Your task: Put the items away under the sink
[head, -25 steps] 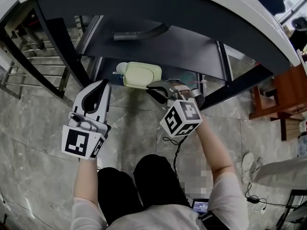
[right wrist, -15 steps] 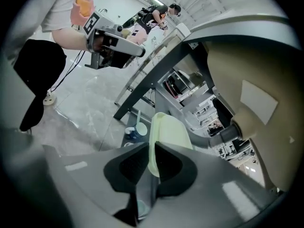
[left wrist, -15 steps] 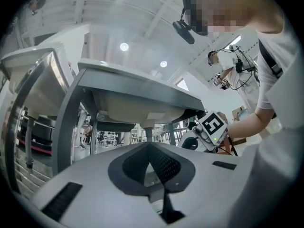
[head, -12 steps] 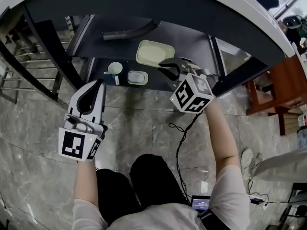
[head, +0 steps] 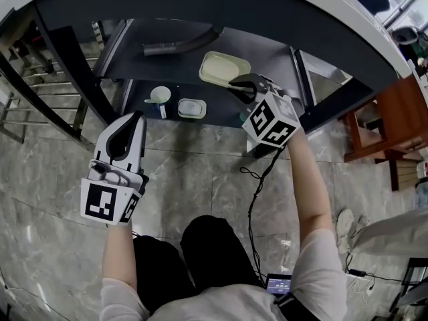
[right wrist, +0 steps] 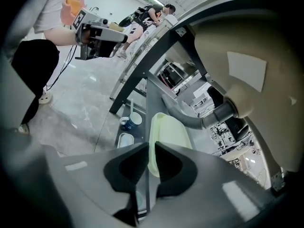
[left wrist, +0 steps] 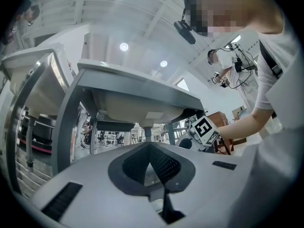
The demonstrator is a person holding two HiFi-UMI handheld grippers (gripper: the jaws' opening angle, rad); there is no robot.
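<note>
- No legible text, brand or number in any view.
- Left gripper [head: 129, 116]: its marker cube [head: 107, 202], 8 o'clock in the head view, carries square code patterns only.
- Right gripper [head: 235, 83]: its cube [head: 271, 122], 1 o'clock, likewise.
- Small screen [head: 279, 285], 5 o'clock: unreadable.

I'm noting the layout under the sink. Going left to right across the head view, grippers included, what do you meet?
left gripper → cup → small rectangular dish → pale green tub → right gripper, shut on the tub's rim
</note>
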